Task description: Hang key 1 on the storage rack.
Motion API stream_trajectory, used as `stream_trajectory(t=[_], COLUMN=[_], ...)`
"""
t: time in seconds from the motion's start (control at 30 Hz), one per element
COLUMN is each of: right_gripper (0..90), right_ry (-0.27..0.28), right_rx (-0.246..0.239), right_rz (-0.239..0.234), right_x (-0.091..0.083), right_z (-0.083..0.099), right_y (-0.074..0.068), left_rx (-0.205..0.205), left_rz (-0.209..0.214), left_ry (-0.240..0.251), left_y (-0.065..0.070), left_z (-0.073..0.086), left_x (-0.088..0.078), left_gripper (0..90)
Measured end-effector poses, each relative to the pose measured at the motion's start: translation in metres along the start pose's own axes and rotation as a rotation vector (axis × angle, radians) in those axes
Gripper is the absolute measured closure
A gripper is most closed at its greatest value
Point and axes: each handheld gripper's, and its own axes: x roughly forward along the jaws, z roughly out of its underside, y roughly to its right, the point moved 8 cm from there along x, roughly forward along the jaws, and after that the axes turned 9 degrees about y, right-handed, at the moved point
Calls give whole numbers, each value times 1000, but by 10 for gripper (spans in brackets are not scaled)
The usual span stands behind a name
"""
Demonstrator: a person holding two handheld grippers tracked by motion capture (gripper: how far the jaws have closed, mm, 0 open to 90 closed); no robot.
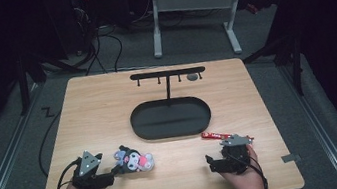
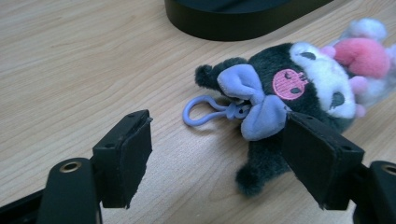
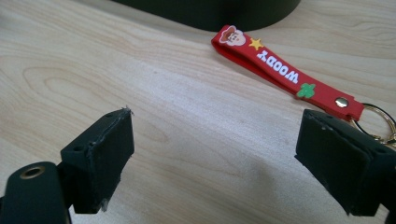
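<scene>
Left gripper (image 2: 215, 149) spread wide, nothing pinched, resting low on the wooden table (image 1: 98, 110) with a plush keychain (image 2: 299, 93) just ahead, its lilac clip (image 2: 201, 112) lying between the jaws' line and the toy. Right gripper (image 3: 215, 154) likewise spread and empty, a red strap keychain (image 3: 285, 74) lettered "Woody" lying just past its right jaw. Farther out, a black oval tray (image 1: 170, 118) with a hook rack (image 1: 167, 73) mid-table.
</scene>
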Motion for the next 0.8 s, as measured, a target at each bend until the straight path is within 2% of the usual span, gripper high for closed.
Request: stream_trajectory(t=[0.1,0.23,0.5,0.63,0.8], right_gripper=[123,143,147,144,145], right_ry=[-24,-46,-122,-170,-224], right_rx=[-23,-29,9,-22,-30], right_rz=[3,-8,-45,-52,-66], right_x=[-1,-1,3,3,1], right_z=[-4,-9,-12,-12,-13], right_y=[-1,-3,-5,-6,-10], left_rx=[6,12,9,14,26], left_rz=[10,14,7,11,19], left_ry=[9,3,-6,-14,-20], left_y=[1,2,0,0,1], left_z=[-1,1,5,6,7], left_x=[-2,-3,-6,-5,-3], left_gripper=[235,224,220,221,224])
